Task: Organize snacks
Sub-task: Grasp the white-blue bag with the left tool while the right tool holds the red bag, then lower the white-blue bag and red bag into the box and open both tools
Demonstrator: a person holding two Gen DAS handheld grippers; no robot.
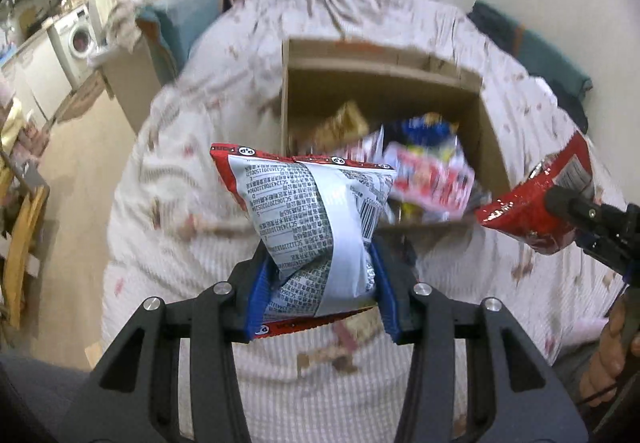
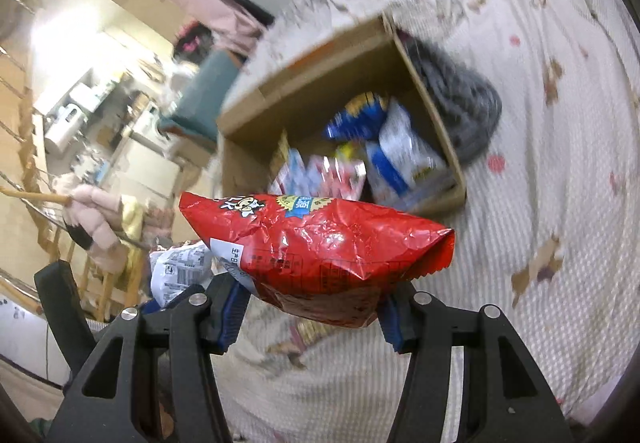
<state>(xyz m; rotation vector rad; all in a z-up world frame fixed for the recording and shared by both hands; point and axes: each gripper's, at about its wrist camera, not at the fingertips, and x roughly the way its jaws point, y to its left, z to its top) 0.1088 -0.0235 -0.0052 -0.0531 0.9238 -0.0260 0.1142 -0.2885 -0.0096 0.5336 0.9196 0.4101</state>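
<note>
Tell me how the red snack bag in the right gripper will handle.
The red snack bag is crinkled glossy foil, so probably slippery. It looks puffed, likely light. Its free end juts beyond the right gripper, so it may flop.

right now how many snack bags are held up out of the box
2. The white-backed bag sits between the left gripper fingers; the red bag is in the right gripper. More packets lie in the cardboard box, some possibly hidden.
</note>
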